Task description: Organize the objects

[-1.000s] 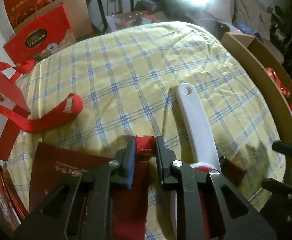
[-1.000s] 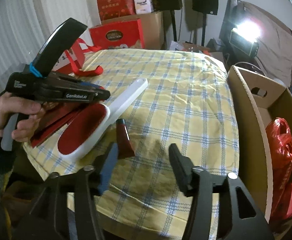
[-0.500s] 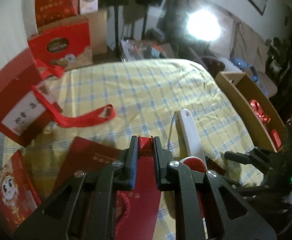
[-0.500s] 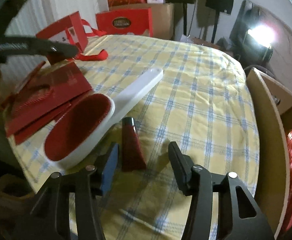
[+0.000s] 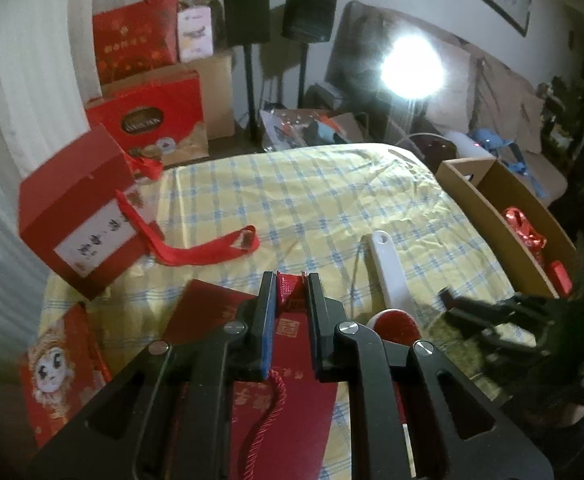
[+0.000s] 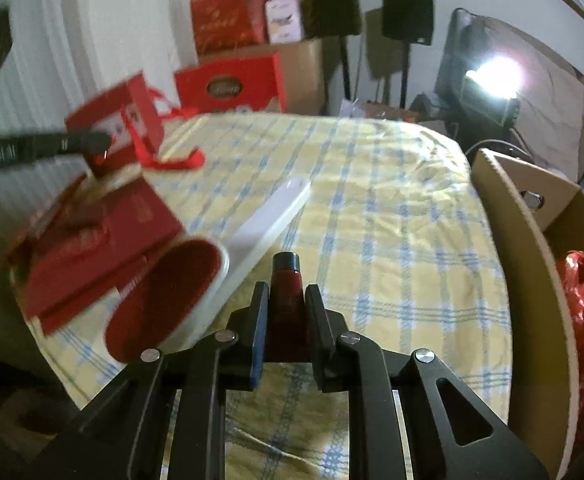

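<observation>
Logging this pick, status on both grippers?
Left gripper shut on red envelope. Right gripper, jaws just closing, shut on dark red tube. White lint brush lies close left of the tube; cardboard box right.

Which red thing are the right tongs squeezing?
The little dark red tube with the black cap. The right tongs have just closed on it. The red brush lies beside it, untouched; the left tongs hold a flat red envelope.

a yellow tablecloth [image 6: 392, 216] checked in blue lies under a white brush [image 6: 268, 220] with a red pad, a dark red tube [image 6: 288, 300] capped in black, a red gift bag [image 5: 76, 216] with a white label, and a brown cardboard box [image 6: 532, 264].
</observation>
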Demonstrator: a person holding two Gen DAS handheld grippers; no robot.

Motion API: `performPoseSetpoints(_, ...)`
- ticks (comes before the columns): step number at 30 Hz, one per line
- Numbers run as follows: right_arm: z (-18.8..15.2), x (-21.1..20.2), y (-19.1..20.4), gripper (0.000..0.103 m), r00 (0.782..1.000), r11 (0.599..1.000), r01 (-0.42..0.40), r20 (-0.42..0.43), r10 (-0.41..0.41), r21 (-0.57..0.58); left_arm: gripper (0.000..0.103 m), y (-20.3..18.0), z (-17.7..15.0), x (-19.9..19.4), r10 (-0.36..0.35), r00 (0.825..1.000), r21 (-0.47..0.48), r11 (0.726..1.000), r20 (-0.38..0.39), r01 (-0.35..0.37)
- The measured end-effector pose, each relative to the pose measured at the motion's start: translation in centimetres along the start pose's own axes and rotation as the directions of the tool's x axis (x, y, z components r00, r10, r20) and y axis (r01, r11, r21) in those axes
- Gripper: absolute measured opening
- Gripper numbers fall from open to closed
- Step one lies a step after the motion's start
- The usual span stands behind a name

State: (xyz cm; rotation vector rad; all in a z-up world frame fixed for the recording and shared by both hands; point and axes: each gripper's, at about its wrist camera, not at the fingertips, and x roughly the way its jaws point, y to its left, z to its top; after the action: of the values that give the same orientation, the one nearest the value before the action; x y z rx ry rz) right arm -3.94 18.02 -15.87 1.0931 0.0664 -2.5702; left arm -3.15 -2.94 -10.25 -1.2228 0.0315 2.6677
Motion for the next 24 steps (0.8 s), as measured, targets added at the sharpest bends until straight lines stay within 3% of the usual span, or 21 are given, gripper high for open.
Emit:
performPoseSetpoints(8,1.7,-3.6,-0.4,0.017,0.995,0.999,-0.022,0.098,0.018,0.039,0.013,0.1,0.0,-1.4,0.018,1.000,-0.022,1.000,0.019,-0.018)
performPoseSetpoints(13,2.5,-5.5,0.0,0.017,0.985,0.999,0.016,0.172,-0.022,0.038,0.013,0.4,0.0,-2.3,0.043,0.999,-0.041,0.998,0.027,-0.042)
performPoseSetpoints(17,3.3,-7.0,0.2,0.017,0.973,0.999,0.052,0.224,-0.049,-0.005,0.013,0.9,-0.3,-3.6,0.053,0.997,-0.063,0.997,0.057,-0.050)
performPoseSetpoints(24,4.2,-10.2,0.7,0.017,0.955,0.998,0.029,0.296,-0.010,-0.061,0.013,2.1,-0.7,-5.5,0.116,0.988,-0.109,0.988,0.097,-0.105)
